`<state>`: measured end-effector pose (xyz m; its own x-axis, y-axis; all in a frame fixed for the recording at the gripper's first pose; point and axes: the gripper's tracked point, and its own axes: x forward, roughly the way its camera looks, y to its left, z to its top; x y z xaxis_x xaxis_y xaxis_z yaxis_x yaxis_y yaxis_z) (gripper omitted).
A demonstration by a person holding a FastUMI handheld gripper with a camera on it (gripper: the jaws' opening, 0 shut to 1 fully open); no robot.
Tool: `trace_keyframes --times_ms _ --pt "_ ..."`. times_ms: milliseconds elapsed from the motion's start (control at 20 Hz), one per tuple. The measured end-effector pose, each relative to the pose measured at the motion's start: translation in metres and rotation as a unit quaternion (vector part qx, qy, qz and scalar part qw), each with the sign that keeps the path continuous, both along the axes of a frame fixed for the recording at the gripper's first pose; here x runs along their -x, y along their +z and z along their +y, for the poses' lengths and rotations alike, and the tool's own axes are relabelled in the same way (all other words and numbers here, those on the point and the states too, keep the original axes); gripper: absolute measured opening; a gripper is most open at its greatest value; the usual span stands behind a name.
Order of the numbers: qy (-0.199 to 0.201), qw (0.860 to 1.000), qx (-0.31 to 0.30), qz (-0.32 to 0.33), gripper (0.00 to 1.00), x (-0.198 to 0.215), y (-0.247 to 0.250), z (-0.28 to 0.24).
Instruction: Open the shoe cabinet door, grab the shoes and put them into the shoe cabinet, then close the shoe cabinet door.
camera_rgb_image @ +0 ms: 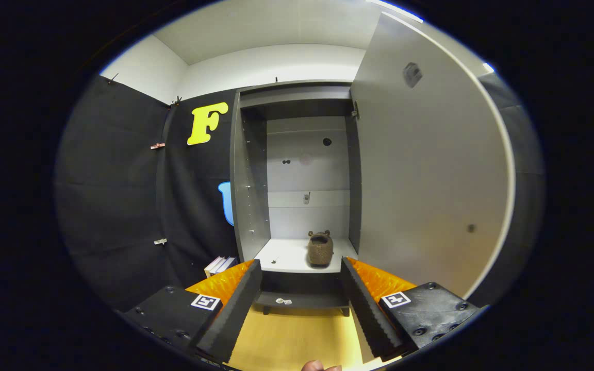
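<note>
Shoe [320, 249] woven, on smooth cabinet [297, 257] shelf, tongs [301, 309] spread, empty

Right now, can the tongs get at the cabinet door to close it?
Probably yes: the tongs are open and hold nothing, the cabinet door stands swung open beside them, and the shoe sits inside on the shelf.

shelf [289, 256]: brown shoe [320, 248] upright on it | tongs [302, 304] apart, empty

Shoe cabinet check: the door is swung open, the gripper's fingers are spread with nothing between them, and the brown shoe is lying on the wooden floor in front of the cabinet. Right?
Not quite. In the gripper view the brown shoe stands on the cabinet's white shelf, beyond the open gripper, not on the floor. The door is swung open.
</note>
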<state>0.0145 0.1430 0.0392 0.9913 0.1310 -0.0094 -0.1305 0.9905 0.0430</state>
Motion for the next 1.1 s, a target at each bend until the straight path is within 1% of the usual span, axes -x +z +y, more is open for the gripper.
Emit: trace_keyframes --times_ms 100,300,400,550,700,800,900,1000,1100 --pt "0.001 1.000 -0.007 0.004 0.98 0.024 0.001 -0.016" --pt "-0.020 0.999 -0.026 0.004 0.97 0.057 0.001 -0.068" --pt "-0.032 0.999 -0.025 0.002 0.97 0.064 0.001 -0.099" --pt "-0.059 0.998 -0.022 0.002 0.97 0.069 0.003 -0.159" --pt "-0.077 0.997 -0.030 0.007 0.97 0.054 0.003 -0.210" --pt "-0.088 0.996 -0.034 0.008 0.98 0.030 -0.001 -0.239" --pt "-0.090 0.995 -0.034 0.017 0.98 0.017 -0.017 -0.251" --pt "-0.087 0.995 -0.040 0.019 0.98 0.003 -0.019 -0.259" --pt "-0.076 0.996 -0.039 0.024 0.98 -0.006 -0.019 -0.254"
